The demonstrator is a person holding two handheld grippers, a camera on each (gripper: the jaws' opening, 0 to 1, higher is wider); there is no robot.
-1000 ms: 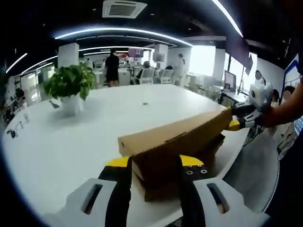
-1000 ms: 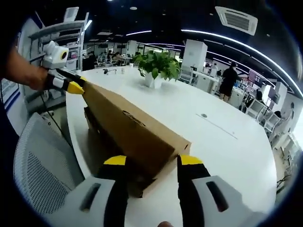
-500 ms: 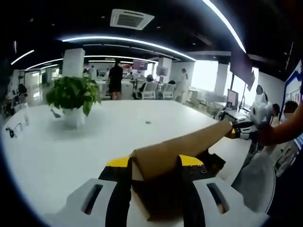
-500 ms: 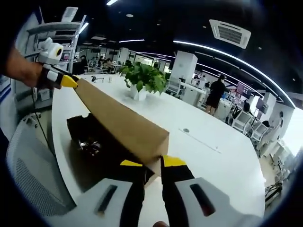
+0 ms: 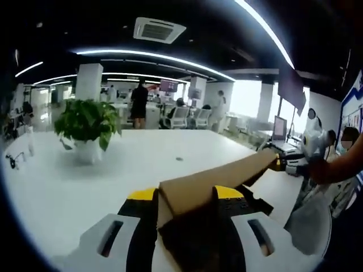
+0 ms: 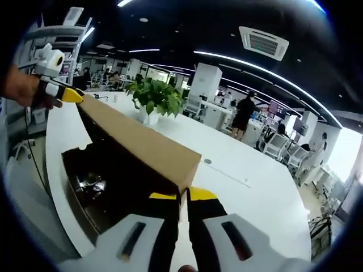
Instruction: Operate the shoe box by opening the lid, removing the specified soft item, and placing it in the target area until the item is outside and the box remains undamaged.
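One large white oval table carries one brown cardboard shoe box at its near edge, its single hinged lid raised at a slant. One shiny dark item lies inside the dark interior. One green potted plant in a white pot stands farther along the table. Two grippers clamp the lid's opposite ends: the left gripper with jaws set wide around one corner, the right gripper pinched nearly closed on the other.
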